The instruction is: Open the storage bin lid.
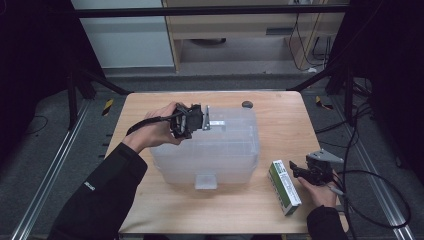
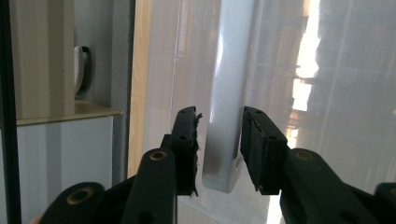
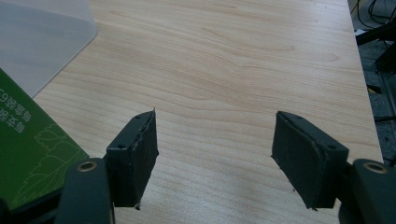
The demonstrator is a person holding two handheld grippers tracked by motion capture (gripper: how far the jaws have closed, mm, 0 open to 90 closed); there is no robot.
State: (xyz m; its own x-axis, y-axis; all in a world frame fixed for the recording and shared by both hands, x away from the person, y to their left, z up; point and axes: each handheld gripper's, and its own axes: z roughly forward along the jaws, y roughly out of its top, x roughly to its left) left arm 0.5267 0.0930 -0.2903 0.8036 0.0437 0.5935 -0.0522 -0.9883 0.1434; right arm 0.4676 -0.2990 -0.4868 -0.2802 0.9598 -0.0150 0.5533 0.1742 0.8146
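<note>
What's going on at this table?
A person holds a gripper in each hand. The left gripper is at the far latch of a clear plastic bin; the latch sits between its jaws, not yet pinched. The right gripper waits open over the wooden table, beside a green box.

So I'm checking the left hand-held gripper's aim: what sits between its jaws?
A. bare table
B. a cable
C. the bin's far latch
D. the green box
C: in the left gripper view the left hand-held gripper has its jaws on either side of the white latch on the clear bin, with small gaps showing; the green box lies by the other hand.
</note>
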